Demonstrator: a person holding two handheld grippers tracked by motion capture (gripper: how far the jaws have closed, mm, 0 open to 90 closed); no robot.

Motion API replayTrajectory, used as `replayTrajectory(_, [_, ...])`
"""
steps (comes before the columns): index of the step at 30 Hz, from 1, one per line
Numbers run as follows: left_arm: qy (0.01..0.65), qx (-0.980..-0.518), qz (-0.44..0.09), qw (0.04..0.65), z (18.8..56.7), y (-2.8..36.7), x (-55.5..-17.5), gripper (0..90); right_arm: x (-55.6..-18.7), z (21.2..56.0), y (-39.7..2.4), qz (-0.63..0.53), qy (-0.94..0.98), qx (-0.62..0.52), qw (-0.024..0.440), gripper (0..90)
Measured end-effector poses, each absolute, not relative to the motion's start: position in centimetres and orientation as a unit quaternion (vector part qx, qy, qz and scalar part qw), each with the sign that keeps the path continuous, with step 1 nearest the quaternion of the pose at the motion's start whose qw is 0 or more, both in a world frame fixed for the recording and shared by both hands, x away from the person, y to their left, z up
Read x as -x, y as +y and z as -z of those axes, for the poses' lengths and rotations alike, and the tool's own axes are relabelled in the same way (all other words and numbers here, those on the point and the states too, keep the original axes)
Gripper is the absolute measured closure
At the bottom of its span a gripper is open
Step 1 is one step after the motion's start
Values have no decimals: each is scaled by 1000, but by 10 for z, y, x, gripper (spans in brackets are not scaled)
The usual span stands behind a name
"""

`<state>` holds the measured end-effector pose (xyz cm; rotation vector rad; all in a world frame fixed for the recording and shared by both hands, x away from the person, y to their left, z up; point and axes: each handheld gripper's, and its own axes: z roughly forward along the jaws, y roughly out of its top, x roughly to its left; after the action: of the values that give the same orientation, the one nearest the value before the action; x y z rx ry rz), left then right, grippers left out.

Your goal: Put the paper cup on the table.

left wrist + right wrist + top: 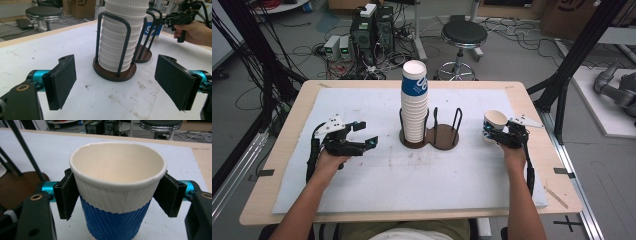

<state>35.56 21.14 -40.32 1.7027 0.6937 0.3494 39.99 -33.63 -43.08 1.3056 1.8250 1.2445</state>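
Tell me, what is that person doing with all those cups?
A person holds a gripper in each hand. The right gripper is squeezing one blue-and-white paper cup beside a two-slot holder. A tall stack of cups stands in the holder's left slot. The left gripper is open, holding nothing, aimed at that stack.

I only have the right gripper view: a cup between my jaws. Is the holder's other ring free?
Observer: Yes. In the high view the stack of cups fills the left ring of the cup holder; the right ring is bare.
Operator: Where is my cup relative to that ring?
Observer: The single cup held by the right gripper sits to the right of the holder, apart from it.
Operator: And the other gripper?
Observer: The left gripper is to the left of the holder, jaws wide apart and holding nothing; its view looks straight at the stack.
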Motion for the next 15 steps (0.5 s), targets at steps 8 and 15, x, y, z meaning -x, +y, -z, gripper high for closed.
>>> replayTrajectory(8, [302, -733, -150, 591, 404, 211, -356, 174, -389, 429, -336, -439, 707, -481, 276, 218])
replayTrajectory(15, [309, -729, -149, 593, 404, 214, -357, 175, -388, 435, -335, -407, 724, -499, 246, 199])
